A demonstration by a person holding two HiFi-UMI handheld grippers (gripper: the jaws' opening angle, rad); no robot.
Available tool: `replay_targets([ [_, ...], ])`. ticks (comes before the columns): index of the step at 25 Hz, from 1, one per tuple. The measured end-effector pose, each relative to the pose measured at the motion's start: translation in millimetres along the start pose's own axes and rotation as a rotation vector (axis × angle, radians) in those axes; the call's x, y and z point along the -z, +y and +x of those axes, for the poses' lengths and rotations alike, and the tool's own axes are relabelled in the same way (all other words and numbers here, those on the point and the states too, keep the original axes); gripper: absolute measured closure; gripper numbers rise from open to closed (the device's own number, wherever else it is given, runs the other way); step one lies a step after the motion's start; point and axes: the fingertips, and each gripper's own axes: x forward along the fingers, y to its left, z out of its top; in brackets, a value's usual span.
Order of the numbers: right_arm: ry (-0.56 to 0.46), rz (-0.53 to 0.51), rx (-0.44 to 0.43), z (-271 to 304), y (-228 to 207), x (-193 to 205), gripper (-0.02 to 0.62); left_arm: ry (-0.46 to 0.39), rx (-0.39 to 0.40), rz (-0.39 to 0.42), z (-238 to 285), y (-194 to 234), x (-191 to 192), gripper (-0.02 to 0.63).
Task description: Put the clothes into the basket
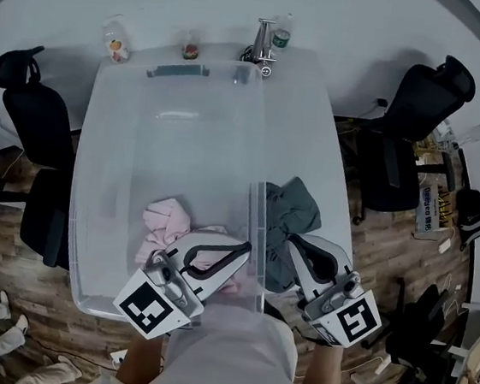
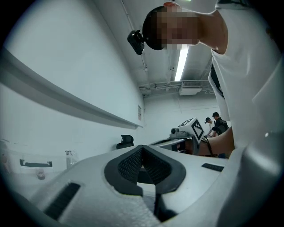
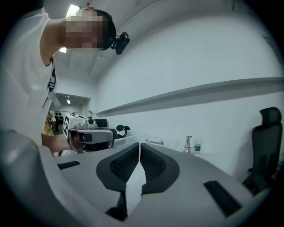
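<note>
A clear plastic basket (image 1: 166, 118) covers most of the white table (image 1: 314, 109). A pink garment (image 1: 166, 221) lies crumpled at its near end. A dark grey-green garment (image 1: 291, 214) lies on the table just outside the basket's right wall. My left gripper (image 1: 246, 248) hovers over the basket's near right corner beside the pink garment, jaws shut and empty (image 2: 142, 147). Over the near edge of the dark garment my right gripper (image 1: 291, 238) is also shut, with nothing between its pads (image 3: 140, 145). Both grippers point about level.
A metal fitting (image 1: 263, 39), a green-labelled bottle (image 1: 281, 35) and two small containers (image 1: 115, 43) stand at the table's far end. Black office chairs stand at the left (image 1: 33, 120) and right (image 1: 412, 120). The floor is wood.
</note>
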Motion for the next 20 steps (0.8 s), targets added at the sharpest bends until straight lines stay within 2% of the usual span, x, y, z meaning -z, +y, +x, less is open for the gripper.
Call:
replay_targets([
  [9, 0.094, 0.052, 0.129, -16, -23, 40, 0.583, 0.026, 0.096, 0.000, 23, -13, 13, 0.601],
  [14, 0.151, 0.056, 0.152, -23, -32, 62, 0.577, 0.053, 0.113, 0.012, 37, -19, 19, 0.601],
  [20, 0.224, 0.084, 0.133, -26, -39, 96, 0.521, 0.086, 0.110, 0.025, 51, -27, 28, 0.601],
])
